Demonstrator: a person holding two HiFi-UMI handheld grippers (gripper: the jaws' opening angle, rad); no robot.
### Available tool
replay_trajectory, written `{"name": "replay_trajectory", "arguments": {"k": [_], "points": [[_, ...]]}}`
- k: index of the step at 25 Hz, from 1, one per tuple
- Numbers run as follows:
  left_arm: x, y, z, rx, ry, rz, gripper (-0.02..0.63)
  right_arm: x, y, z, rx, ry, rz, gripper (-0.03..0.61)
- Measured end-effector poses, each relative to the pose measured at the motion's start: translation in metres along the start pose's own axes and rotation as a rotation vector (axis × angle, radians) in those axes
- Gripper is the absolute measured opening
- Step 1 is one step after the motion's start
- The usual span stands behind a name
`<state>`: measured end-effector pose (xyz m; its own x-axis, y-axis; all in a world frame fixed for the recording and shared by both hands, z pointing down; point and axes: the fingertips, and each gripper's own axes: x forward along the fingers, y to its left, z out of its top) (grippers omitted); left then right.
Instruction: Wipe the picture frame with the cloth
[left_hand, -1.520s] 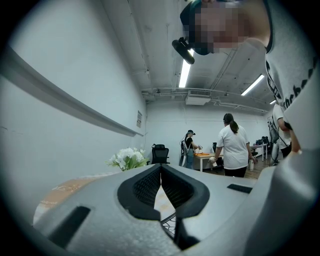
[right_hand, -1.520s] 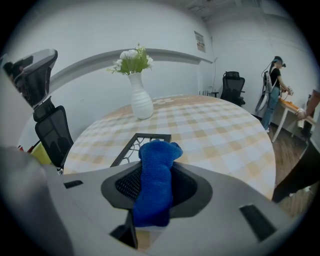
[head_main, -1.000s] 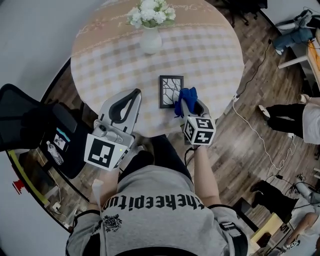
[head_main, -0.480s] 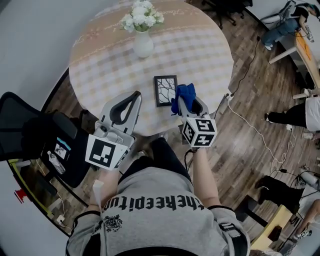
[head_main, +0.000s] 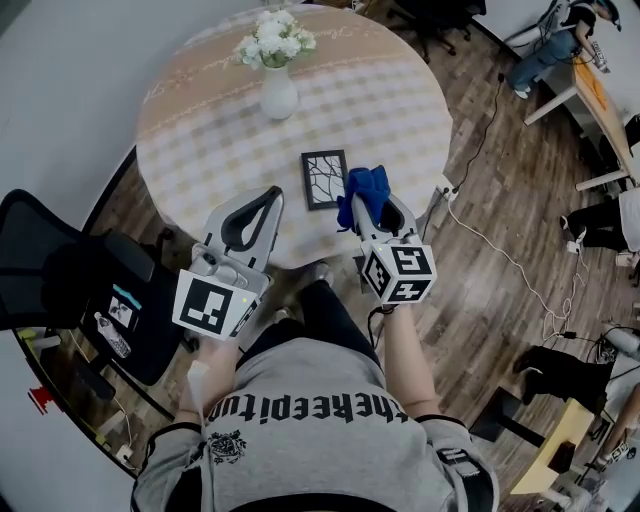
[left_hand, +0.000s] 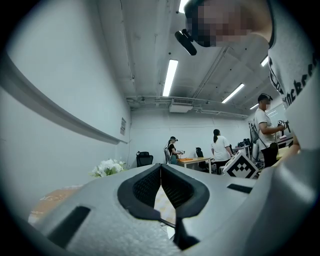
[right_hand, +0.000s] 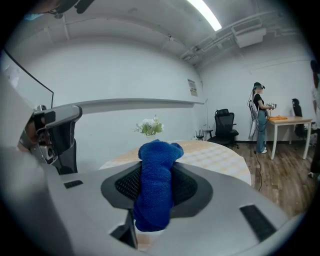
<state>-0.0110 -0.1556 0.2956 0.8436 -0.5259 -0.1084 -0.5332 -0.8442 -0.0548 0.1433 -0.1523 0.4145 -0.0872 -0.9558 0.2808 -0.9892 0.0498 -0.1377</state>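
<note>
R gripper (head_main: 366, 203), head view: clenched on blue cloth (head_main: 364, 184), which bunches out past the tips, over the near-right part of the round table (head_main: 200, 150). Picture frame (head_main: 325, 179) lies flat on the table, just left of the cloth; can't tell if the two touch. L gripper (head_main: 271, 194) has jaws together w/ nothing in them, tips over the table's near edge, left of the frame & apart from it. White vase (head_main: 278, 92) w/ white flowers (head_main: 273, 35) stands at the table's far side. Black chair (head_main: 50, 260) sits at left, beside the table.

L gripper view: jaws meet at the tips, empty; the pads bow apart behind the tips. Flowers show at far left, marker cube (left_hand: 240, 166) of the R gripper at right. People stand at desks far across the room.

R gripper view: cloth pinched upright btwn the two pads, top end poking above them, lower end hanging below. Table & flowers lie beyond, L gripper at the left edge. Office chair (right_hand: 223, 125) & a person (right_hand: 260, 120) by a desk are at far right.
</note>
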Motion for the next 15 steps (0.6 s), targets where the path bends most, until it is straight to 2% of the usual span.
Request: {"name": "replay_trajectory", "arguments": {"k": [15], "points": [[-0.030,-0.020,0.015,0.012,-0.027,-0.039,0.015,-0.048,0.026,0.025,-0.017,-0.104,-0.015,0.143]]}}
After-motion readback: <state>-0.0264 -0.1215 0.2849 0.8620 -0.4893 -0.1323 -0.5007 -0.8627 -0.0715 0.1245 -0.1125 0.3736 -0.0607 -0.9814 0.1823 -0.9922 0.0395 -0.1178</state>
